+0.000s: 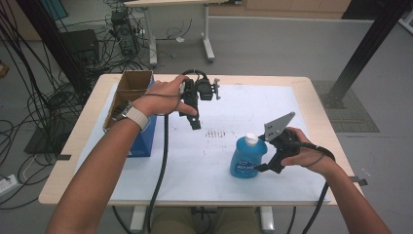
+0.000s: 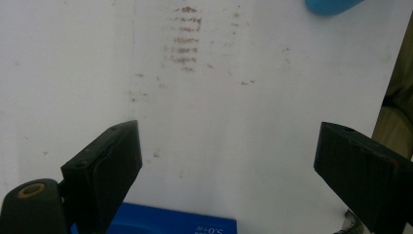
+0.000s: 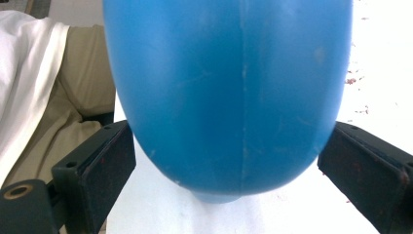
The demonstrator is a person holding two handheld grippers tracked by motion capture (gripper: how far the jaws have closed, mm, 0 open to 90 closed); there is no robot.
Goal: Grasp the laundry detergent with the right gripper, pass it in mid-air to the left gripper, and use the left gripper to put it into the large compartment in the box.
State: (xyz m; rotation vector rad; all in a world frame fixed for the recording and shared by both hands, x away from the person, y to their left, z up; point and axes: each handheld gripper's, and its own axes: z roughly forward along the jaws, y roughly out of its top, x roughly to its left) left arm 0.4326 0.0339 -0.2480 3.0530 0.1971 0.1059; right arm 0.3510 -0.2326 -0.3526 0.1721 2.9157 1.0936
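We see a blue bottle (image 1: 247, 158) with a white cap (image 1: 251, 139) standing upright on the white sheet (image 1: 195, 161) that covers the table (image 1: 311, 92), toward its near right part. The right gripper (image 1: 265, 167) sits just beside the bottle's right side; in the right gripper view its jaws stand wide, one on each side of the bottle's rounded body (image 3: 229, 92), and we cannot tell whether the pads touch it. The left gripper (image 1: 195, 122) hangs above the sheet, well apart from the bottle, jaws spread wide around nothing. A cardboard box (image 1: 127, 95) stands at the table's left against a blue box (image 1: 143, 139)
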